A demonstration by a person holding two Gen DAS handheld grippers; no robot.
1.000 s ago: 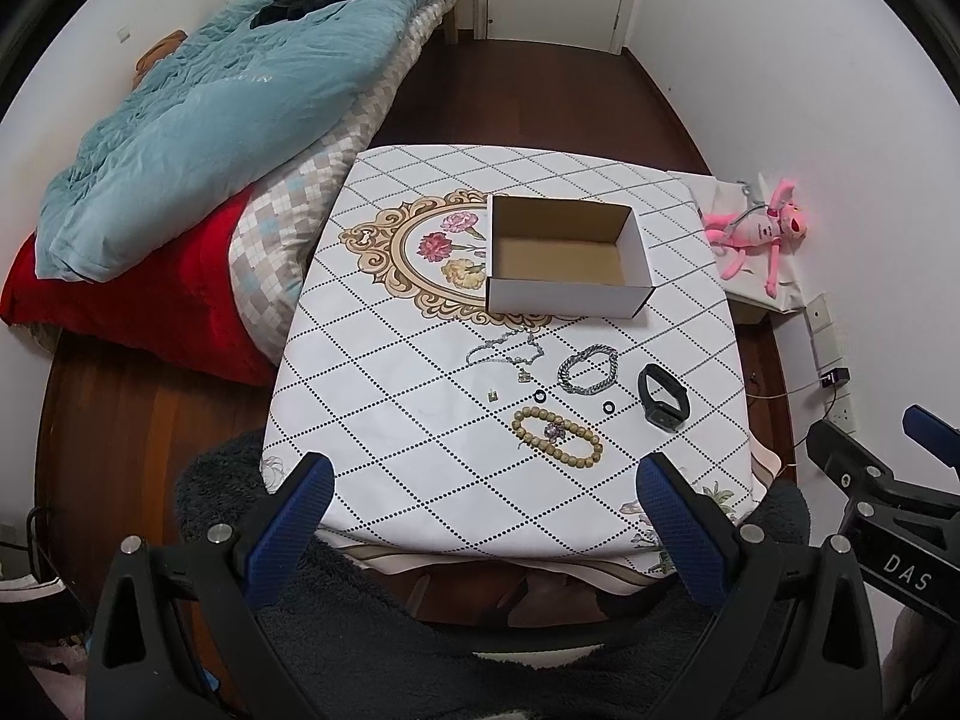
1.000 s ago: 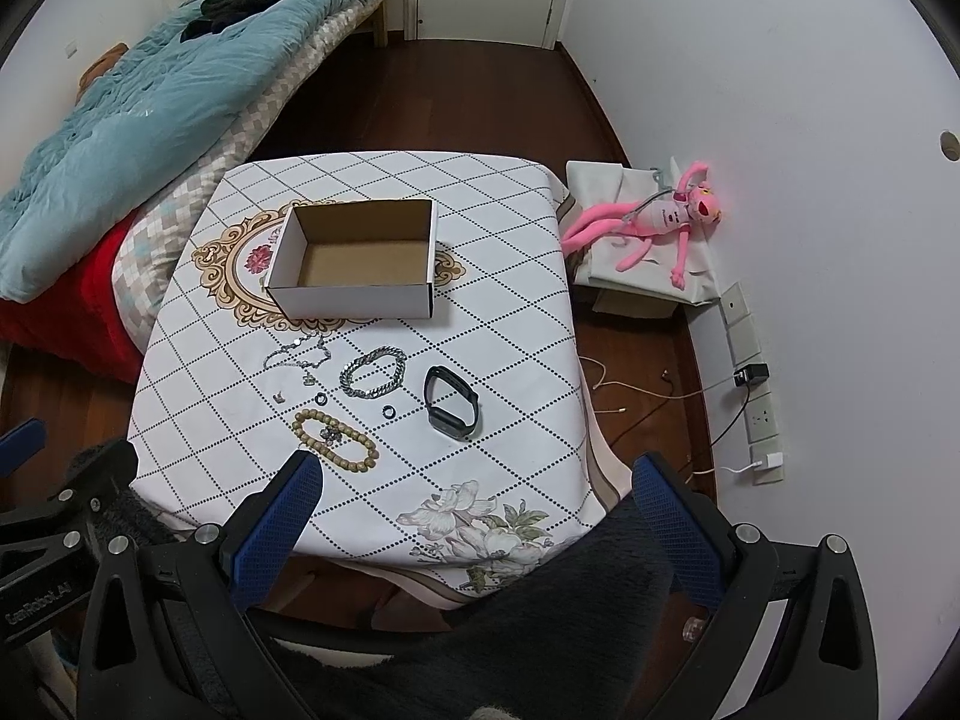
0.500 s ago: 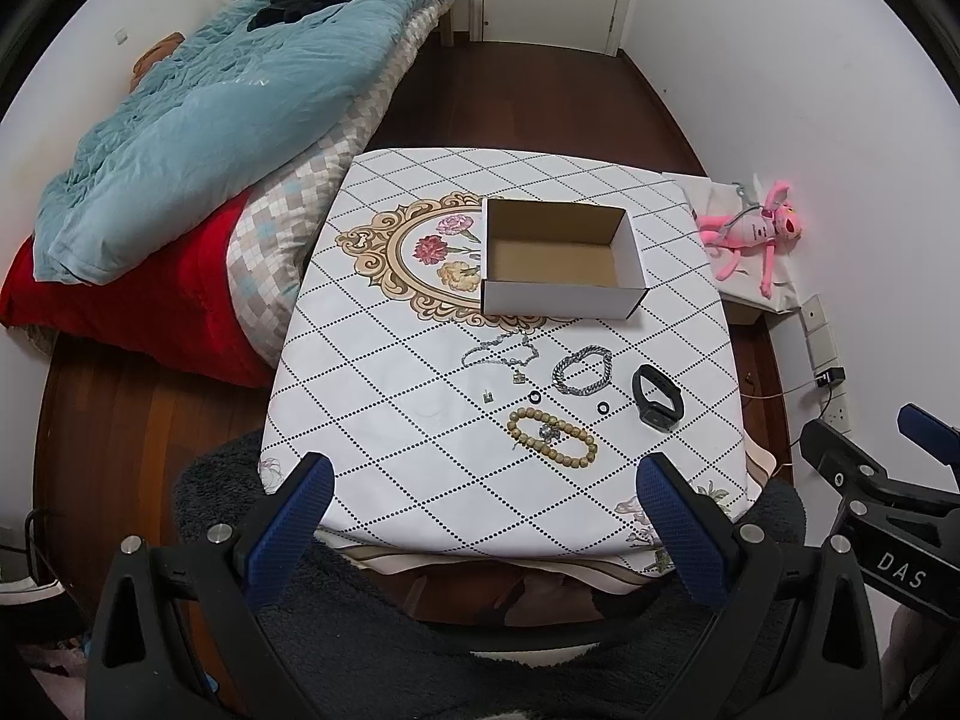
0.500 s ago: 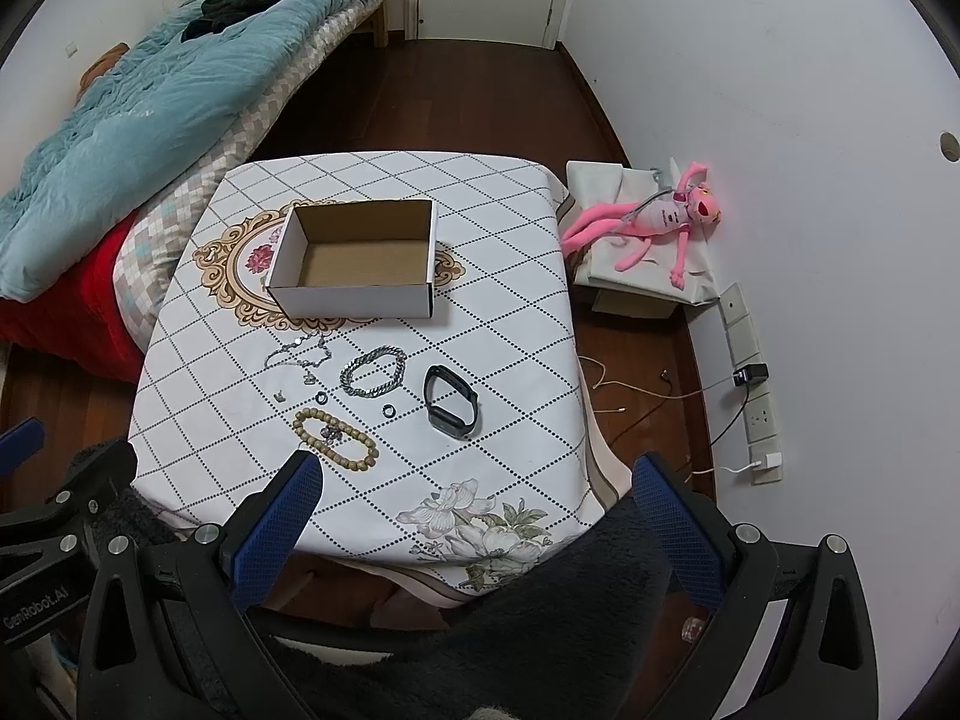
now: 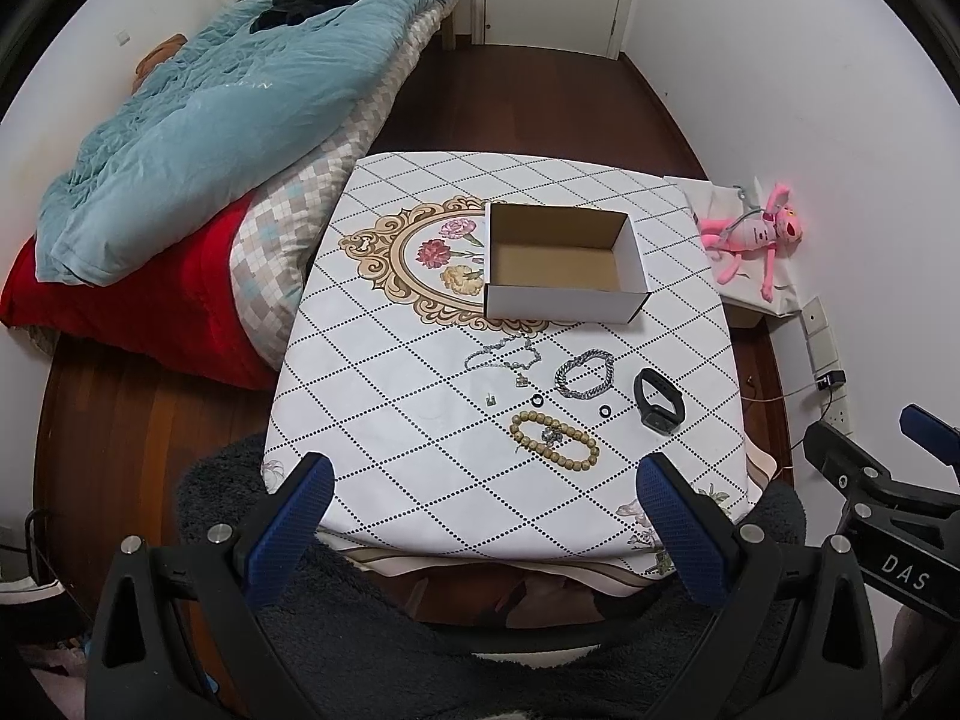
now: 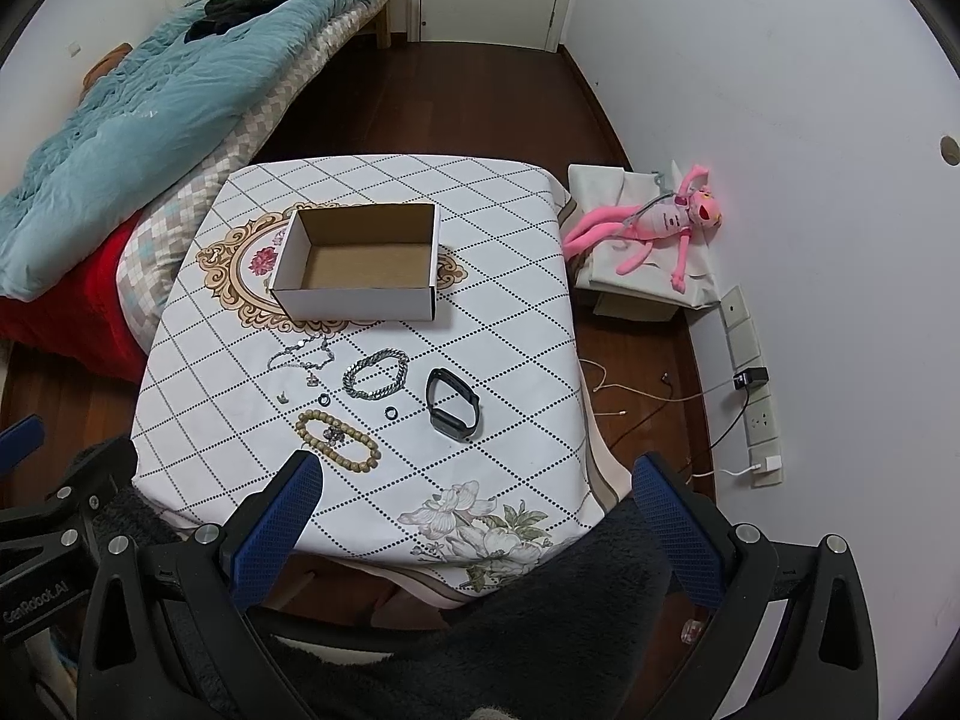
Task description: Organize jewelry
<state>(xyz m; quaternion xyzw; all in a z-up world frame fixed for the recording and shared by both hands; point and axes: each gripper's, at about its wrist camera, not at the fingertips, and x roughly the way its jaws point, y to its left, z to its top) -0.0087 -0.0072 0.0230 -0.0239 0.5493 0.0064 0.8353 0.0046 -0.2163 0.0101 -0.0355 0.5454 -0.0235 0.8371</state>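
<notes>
Hanging up high near the edge of the counter (image 5: 420,420), the left tool (image 5: 480,510) has its two blue fingers (image 5: 288,522) spread wide apart, and nothing is between them. The right tool (image 6: 474,510) hangs the same way, wide open and holding nothing. Both are well above the jewelry and touch none of it.

Just ahead of the left tool lies the bead bracelet (image 5: 555,441), the closest piece. A little past it sit two small dark rings (image 5: 537,400), one on each side of the silver chain bracelet (image 5: 585,375). Off toward the right tool's side is the black band (image 5: 659,401), which looks like a watch strap. On the other side is a thin silver necklace (image 5: 504,354), spread loosely, with a tiny charm (image 5: 491,399) near it.

Farther out, past all the pieces, stands the open box (image 5: 564,264). I can see its brown bottom, and it is empty.

So I think the job has not really begun. Every piece I can see is out on the cloth and none is in the box. All of it is left to do. The beads look like the easy first pick, since they are nearest. The thin necklace and the little rings may be the hardest to pinch, because they are so small and flat.
</notes>
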